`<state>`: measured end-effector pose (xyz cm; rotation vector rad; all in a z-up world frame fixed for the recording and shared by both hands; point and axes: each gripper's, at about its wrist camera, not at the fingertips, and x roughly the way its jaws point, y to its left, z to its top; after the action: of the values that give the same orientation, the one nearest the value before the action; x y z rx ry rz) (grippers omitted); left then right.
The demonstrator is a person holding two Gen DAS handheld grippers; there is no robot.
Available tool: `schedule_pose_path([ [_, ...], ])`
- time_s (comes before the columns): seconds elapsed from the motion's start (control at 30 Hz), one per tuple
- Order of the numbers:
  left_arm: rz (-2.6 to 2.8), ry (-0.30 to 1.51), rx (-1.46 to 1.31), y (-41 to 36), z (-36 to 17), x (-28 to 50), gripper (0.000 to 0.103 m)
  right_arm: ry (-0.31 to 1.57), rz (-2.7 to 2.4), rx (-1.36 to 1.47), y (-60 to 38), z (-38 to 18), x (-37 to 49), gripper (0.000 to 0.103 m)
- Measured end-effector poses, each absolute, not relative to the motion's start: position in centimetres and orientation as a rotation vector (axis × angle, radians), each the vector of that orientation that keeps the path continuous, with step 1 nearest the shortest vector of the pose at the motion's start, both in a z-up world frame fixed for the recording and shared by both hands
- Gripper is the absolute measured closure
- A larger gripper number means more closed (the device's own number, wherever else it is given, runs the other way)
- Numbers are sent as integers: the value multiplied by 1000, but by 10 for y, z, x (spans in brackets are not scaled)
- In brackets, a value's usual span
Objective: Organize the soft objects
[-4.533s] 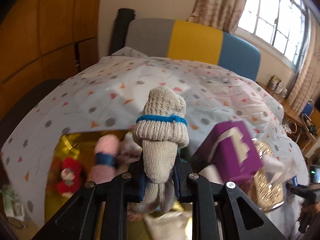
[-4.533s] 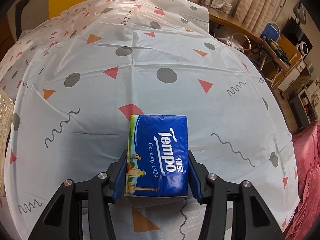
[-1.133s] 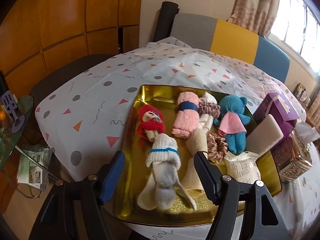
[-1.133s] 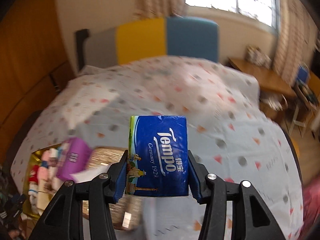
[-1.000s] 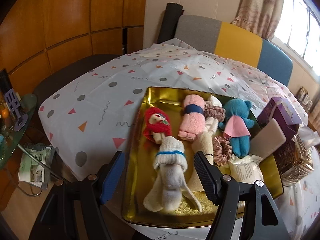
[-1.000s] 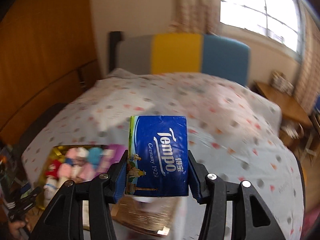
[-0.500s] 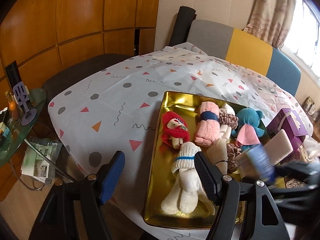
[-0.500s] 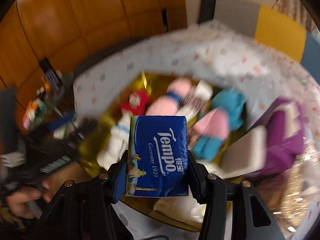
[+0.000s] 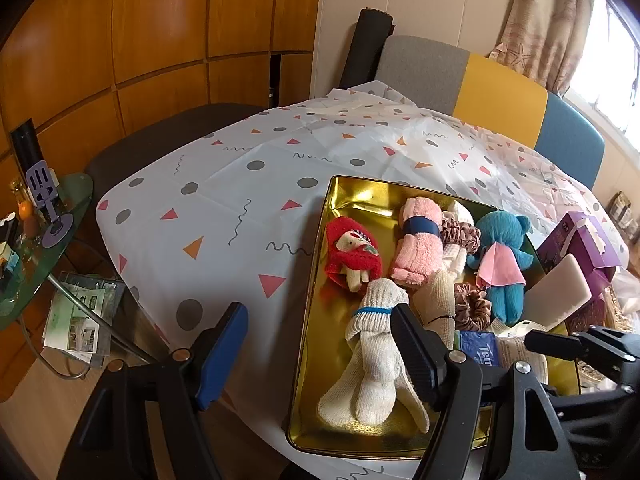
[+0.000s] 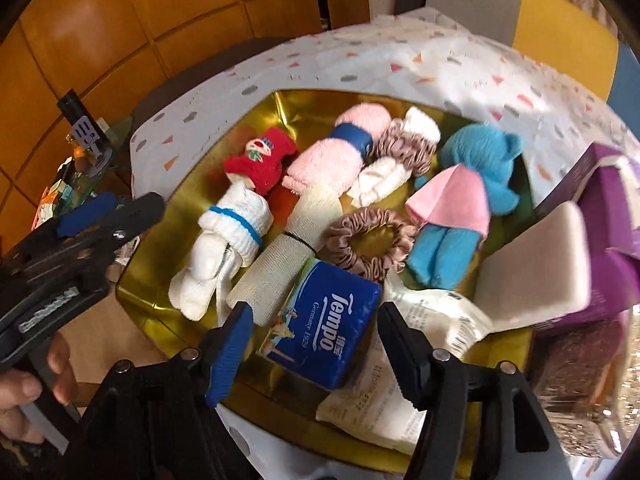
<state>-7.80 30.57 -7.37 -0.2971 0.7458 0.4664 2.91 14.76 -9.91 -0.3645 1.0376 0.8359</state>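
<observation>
A gold tray (image 9: 352, 192) (image 10: 144, 288) on the patterned tablecloth holds several soft things: a white sock bundle (image 9: 372, 356) (image 10: 224, 236), a red knit toy (image 9: 352, 256), a pink towel roll (image 9: 416, 244), scrunchies (image 10: 368, 240) and a blue teddy (image 10: 468, 184). The blue Tempo tissue pack (image 10: 324, 324) lies in the tray's near part, between the open fingers of my right gripper (image 10: 312, 344); it also shows in the left wrist view (image 9: 478, 348). My left gripper (image 9: 316, 344) is open and empty, over the tray's near left edge.
A purple box (image 9: 580, 244) (image 10: 612, 204), a pale flat pad (image 10: 536, 264) and a glittery box (image 10: 580, 392) stand at the tray's right. A white paper packet (image 10: 420, 360) lies by the tissue pack. A glass side table (image 9: 36, 240) with clutter stands left. A multicoloured chair back (image 9: 500, 96) is behind the table.
My right gripper swung over the tray, came down and opened; the tissue pack now lies in the tray. My left gripper, earlier shut on the sock bundle, stays open and drew back left.
</observation>
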Motion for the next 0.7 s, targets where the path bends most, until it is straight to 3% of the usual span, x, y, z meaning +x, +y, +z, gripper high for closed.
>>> schedule_pose_path([
  [0.03, 467, 745, -296, 305, -74, -78, 28, 1024, 845, -371, 147, -97, 27, 38],
  [0.1, 464, 745, -291, 304, -73, -78, 28, 1004, 854, -388, 146, -96, 22, 47],
  [0.13, 464, 743, -287, 303, -72, -78, 28, 998, 844, -399, 148, -99, 22, 64],
  [0.17, 463, 741, -284, 302, -71, -79, 27, 1000, 832, -401, 149, -102, 23, 71],
  [0.37, 459, 722, -257, 296, -63, -80, 23, 1033, 773, -393, 150, -123, 35, 71],
  [0.7, 452, 699, -225, 280, -53, -80, 15, 914, 707, -296, 125, -93, 30, 66],
])
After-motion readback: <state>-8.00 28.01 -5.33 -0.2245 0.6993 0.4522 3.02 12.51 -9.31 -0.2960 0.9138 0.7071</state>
